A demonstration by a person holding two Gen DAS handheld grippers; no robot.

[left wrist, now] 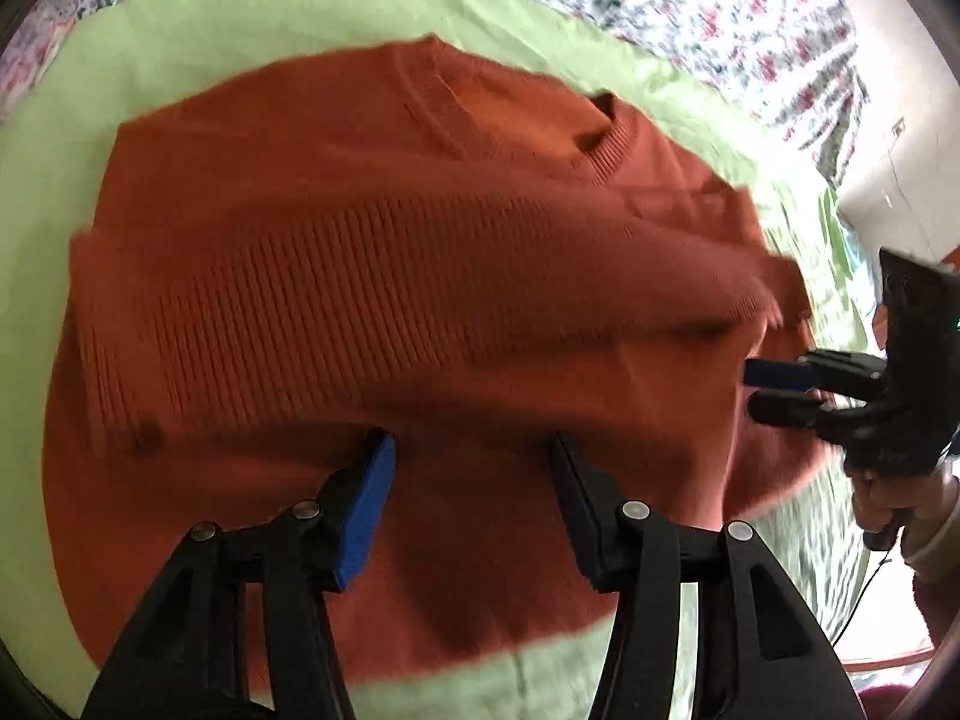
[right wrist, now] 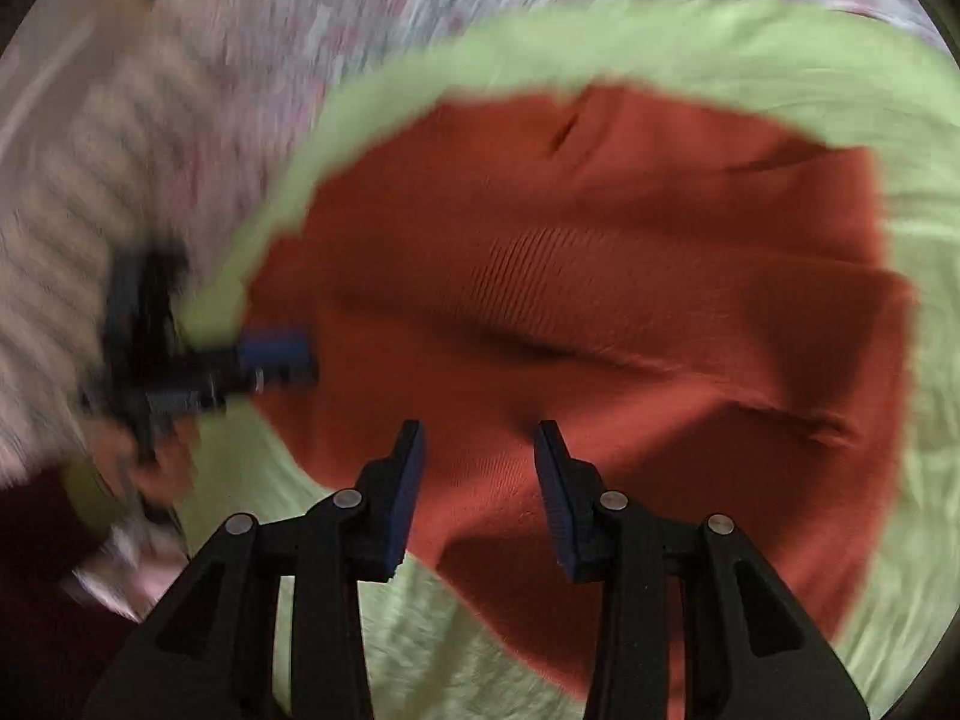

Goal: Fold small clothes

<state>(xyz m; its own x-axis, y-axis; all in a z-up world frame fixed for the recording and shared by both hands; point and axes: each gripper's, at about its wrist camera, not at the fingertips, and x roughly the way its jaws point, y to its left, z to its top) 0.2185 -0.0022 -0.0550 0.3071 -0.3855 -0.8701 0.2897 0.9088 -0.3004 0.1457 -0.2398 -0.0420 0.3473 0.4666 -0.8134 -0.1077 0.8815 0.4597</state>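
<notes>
I see the rust-orange knit sweater (left wrist: 384,276) lying partly folded on a light green cloth (left wrist: 180,36), which covers a floral bedsheet (left wrist: 690,0). My left gripper (left wrist: 474,468) hangs over the sweater's lower part, jaws spread, nothing pinched between them. My right gripper (right wrist: 477,456) sits above the garment's near edge (that view is badly smeared), jaws likewise apart and empty. A ribbed band crosses the sweater's middle.

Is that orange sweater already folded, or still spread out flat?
Partly folded: the orange sweater has a ribbed sleeve laid across its body, on the green cloth. Neither pair of fingers holds it.
</notes>
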